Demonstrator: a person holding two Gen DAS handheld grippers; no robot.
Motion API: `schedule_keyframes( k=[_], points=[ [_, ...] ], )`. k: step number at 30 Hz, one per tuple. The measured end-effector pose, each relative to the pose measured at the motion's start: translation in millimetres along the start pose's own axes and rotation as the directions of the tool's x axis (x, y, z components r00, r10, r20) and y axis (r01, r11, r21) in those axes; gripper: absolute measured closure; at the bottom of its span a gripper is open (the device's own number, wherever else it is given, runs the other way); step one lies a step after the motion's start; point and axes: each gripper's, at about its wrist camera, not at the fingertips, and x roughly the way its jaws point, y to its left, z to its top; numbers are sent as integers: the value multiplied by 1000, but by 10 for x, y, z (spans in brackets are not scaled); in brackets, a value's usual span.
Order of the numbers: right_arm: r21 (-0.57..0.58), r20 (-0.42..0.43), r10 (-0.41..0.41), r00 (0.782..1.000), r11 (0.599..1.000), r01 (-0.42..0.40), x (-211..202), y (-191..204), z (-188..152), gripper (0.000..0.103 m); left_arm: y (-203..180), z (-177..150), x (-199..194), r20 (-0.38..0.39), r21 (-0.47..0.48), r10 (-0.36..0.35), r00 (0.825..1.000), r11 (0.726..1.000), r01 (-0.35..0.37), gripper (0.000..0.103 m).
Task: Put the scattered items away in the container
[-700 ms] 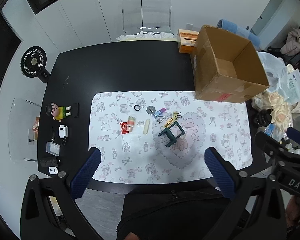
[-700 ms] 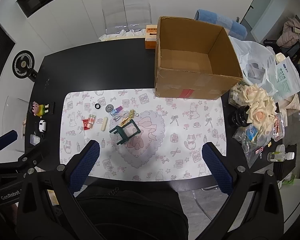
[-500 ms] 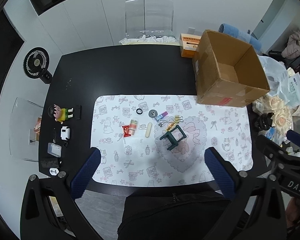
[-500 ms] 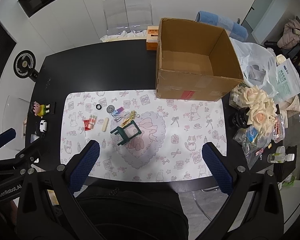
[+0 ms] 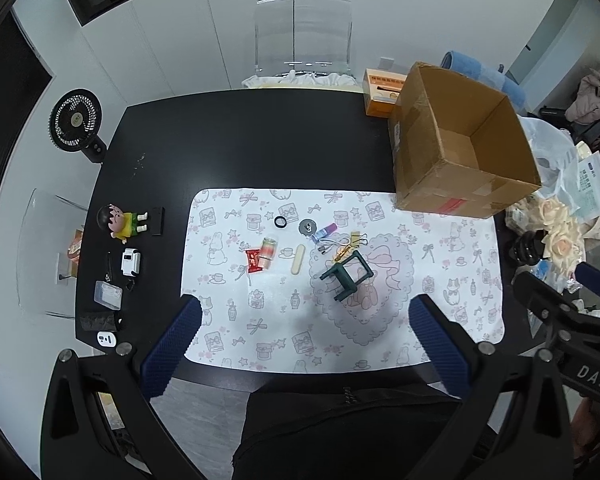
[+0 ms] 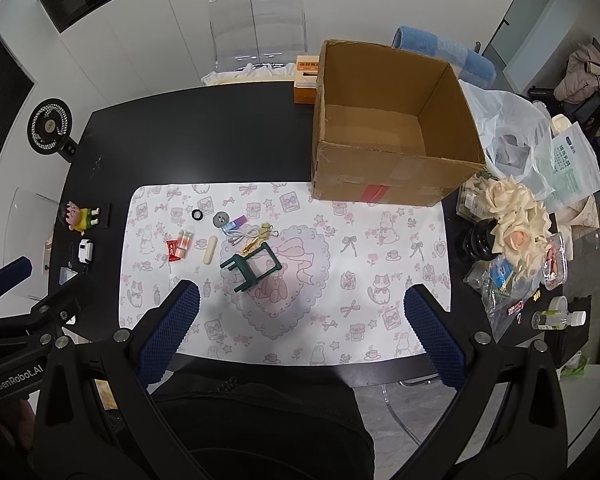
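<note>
An open cardboard box (image 5: 456,152) (image 6: 392,136) stands at the mat's far right corner, with nothing visible inside. Small items lie scattered on the patterned mat (image 5: 440,272) (image 6: 380,264): a tipped dark green toy stool (image 5: 346,274) (image 6: 252,266), a red packet (image 5: 254,259), a small jar (image 5: 269,247), a beige stick (image 5: 299,259), a black ring (image 5: 280,222), a grey disc (image 5: 307,226), a purple tube and clips (image 5: 342,240). My left gripper (image 5: 304,340) and right gripper (image 6: 300,324) hover high above the mat's near edge, both open and holding nothing.
Left of the mat sit a cartoon figurine (image 5: 120,220), a white toy car (image 5: 131,261) and small cases. A fan (image 5: 75,123) stands at the far left. Cream roses (image 6: 512,216), bags and bottles crowd the right side. An orange box (image 5: 382,92) sits behind the cardboard box.
Both views have pulled back and upward slightly, so the table looks smaller and lower. Nothing on the mat has moved, and both grippers remain open.
</note>
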Motion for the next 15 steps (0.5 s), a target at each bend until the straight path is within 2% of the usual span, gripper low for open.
schedule_keyframes(
  k=[15],
  points=[
    [-1, -5, 11, 1000, 1000, -11, -26, -44, 17, 0, 56, 19, -3, 2, 2, 5, 1000, 1000, -5, 0]
  ],
)
